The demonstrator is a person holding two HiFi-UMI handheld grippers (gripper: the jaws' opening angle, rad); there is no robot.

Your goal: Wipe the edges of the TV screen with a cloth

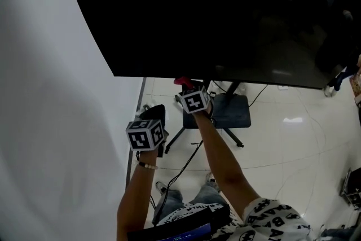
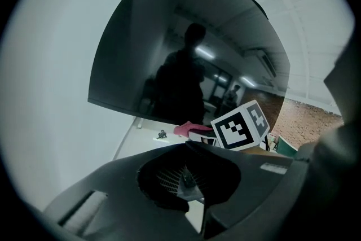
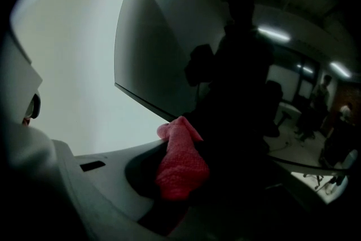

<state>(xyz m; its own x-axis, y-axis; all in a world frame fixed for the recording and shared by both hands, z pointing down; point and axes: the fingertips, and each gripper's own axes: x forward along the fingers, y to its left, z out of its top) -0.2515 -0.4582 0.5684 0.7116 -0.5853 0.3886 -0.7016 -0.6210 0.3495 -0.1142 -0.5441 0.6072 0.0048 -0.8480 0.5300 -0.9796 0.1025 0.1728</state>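
Pinching red cloth [image 3: 180, 162]; right tool [image 1: 186, 85] at TV screen's [image 1: 225, 14] bottom edge

Wall [image 1: 51, 110] left, space beneath TV screen [image 1: 225, 8]

The TV screen [image 1: 225, 14] is seen as a glossy black pane in which a silhouette and ceiling lights are mirrored. The cloth [image 3: 180, 163] is shown as red fabric with a coarse, knitted texture. The shells of the left gripper [image 2: 186, 147] and the right gripper [image 3: 175, 147] are seen as smooth, matt grey plastic. The floor [image 1: 293, 138] is finished pale and glossy; the wall [image 1: 51, 93] is seen as matt white.
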